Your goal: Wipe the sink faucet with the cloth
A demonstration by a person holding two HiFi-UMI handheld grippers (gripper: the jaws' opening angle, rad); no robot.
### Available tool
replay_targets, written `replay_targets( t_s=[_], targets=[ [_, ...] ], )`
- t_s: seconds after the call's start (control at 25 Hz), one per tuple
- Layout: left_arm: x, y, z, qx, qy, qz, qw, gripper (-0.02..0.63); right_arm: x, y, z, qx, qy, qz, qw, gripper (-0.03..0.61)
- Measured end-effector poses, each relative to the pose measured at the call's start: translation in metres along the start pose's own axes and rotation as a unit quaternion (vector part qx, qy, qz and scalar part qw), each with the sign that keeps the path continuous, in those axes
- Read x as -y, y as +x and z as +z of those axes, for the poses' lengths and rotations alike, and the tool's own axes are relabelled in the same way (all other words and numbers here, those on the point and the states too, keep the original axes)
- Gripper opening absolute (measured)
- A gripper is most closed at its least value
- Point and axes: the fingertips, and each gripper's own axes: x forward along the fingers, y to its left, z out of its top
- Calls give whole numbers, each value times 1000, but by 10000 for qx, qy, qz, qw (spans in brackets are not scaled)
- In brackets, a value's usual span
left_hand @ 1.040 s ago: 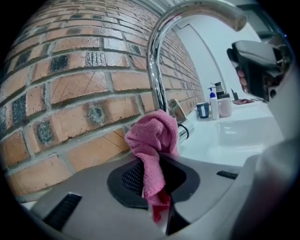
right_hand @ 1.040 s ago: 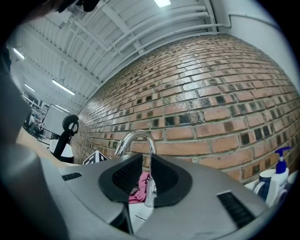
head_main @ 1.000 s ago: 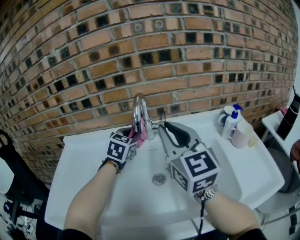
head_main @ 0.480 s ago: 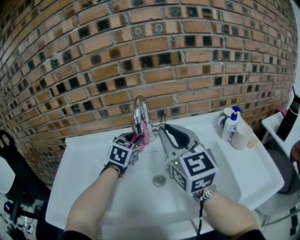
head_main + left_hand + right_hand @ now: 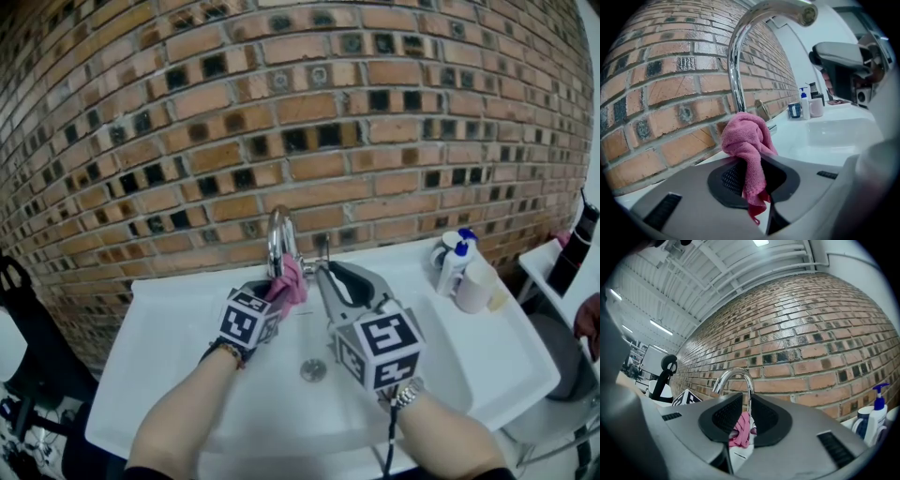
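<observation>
Pink cloth (image 5: 747, 140) in left claw (image 5: 750, 161), perhaps touching faucet (image 5: 736, 70).

The cloth (image 5: 749, 143) sits pinched between the jaws of the left gripper (image 5: 757, 171), bunched past their tips against the foot of the faucet (image 5: 735, 70) straight ahead. The spout arches back over that claw, and the brick wall (image 5: 281, 112) stands just behind. The right gripper (image 5: 326, 270) lies just to its right, tips seemingly beside the faucet's base. The drain (image 5: 313, 369) lies in the sink (image 5: 178, 309), below and between both claws. The bottles (image 5: 455, 258) stand well right of the right claw, on the rim.
</observation>
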Motion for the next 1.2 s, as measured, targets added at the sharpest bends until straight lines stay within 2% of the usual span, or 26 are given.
replay_targets(
  t_s=[0.28,0.72,0.96,1.2],
  targets=[
    [13,-8,7,240,-52,-101,9996,55,3,3,-6,-64,-20,-54,10000,72],
    [32,-49,12,552,-476,-160,9972,55,0,3,-3,-27,-233,-28,9997,72],
    [36,-87,15,760,-501,-164,9957,55,-16,1,-2,-363,-522,240,9977,72],
    [39,-121,22,1008,-566,-168,9932,55,-32,-21,-3,-473,-682,406,9957,72]
  ],
)
